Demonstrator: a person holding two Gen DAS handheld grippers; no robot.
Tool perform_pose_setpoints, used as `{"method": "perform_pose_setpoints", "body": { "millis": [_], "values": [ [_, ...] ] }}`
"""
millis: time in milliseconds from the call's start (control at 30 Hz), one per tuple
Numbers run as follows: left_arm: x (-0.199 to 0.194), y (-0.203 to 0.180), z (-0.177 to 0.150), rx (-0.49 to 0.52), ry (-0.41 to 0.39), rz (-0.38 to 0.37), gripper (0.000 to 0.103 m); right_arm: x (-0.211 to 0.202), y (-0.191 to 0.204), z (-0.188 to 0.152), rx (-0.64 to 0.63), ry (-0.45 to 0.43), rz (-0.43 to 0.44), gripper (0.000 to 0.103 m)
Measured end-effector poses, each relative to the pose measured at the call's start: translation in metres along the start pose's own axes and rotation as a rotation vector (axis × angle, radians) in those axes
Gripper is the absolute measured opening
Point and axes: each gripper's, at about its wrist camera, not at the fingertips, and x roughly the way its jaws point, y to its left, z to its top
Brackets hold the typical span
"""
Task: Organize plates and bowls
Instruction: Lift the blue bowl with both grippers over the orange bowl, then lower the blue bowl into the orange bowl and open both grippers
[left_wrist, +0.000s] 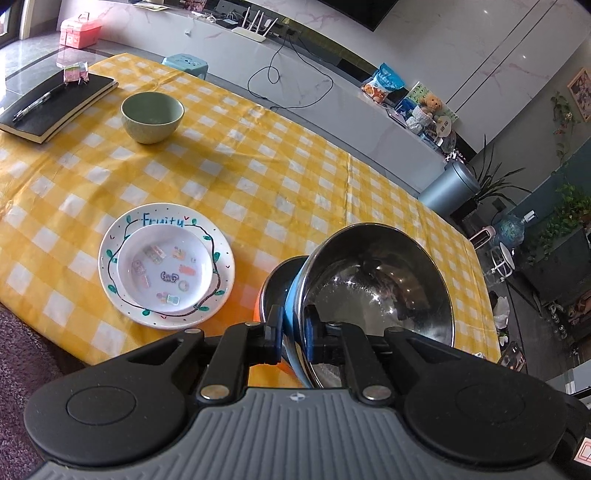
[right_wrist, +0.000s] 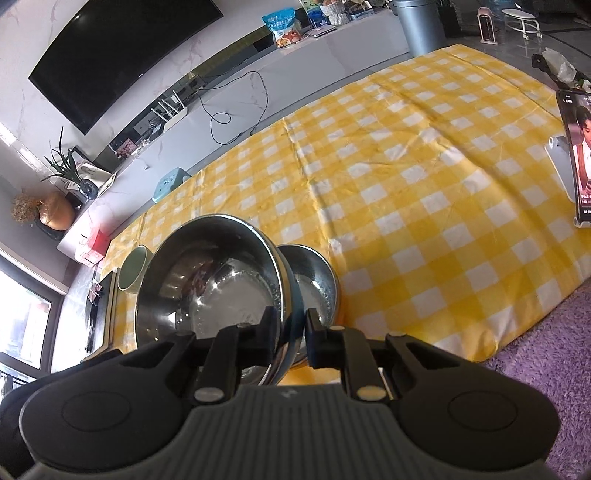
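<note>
My left gripper (left_wrist: 294, 338) is shut on the rim of a steel bowl with a blue outside (left_wrist: 373, 284) and holds it tilted over the table's near edge. A second bowl with an orange outside (left_wrist: 275, 291) sits just behind it. My right gripper (right_wrist: 291, 332) is shut on the opposite rim of the same steel bowl (right_wrist: 207, 280); the second steel bowl (right_wrist: 314, 284) is to its right. A small white plate (left_wrist: 166, 269) rests on a larger "Fruity" plate (left_wrist: 221, 254). A green bowl (left_wrist: 152, 116) stands farther back; it also shows in the right wrist view (right_wrist: 133, 273).
A yellow checked cloth (left_wrist: 280, 177) covers the table. A black notebook with a pen (left_wrist: 55, 105) lies at the far left. A phone on a stand (right_wrist: 574, 158) is at the right edge. A purple rug (right_wrist: 546, 362) lies below the table.
</note>
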Motion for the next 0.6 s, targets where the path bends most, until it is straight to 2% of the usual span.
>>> {"method": "perform_pose_setpoints", "body": {
  "millis": [233,600],
  "values": [
    [0.004,0.004,0.001,-0.015,0.007,-0.008,0.012,0.003,0.003,-0.002,-0.02,-0.003,-0.016,0.014],
    [0.025,0.001,0.015,-0.019,0.037,0.007,0.012,0.021,0.002,0.014,0.008,0.003,-0.013,0.015]
  ]
}}
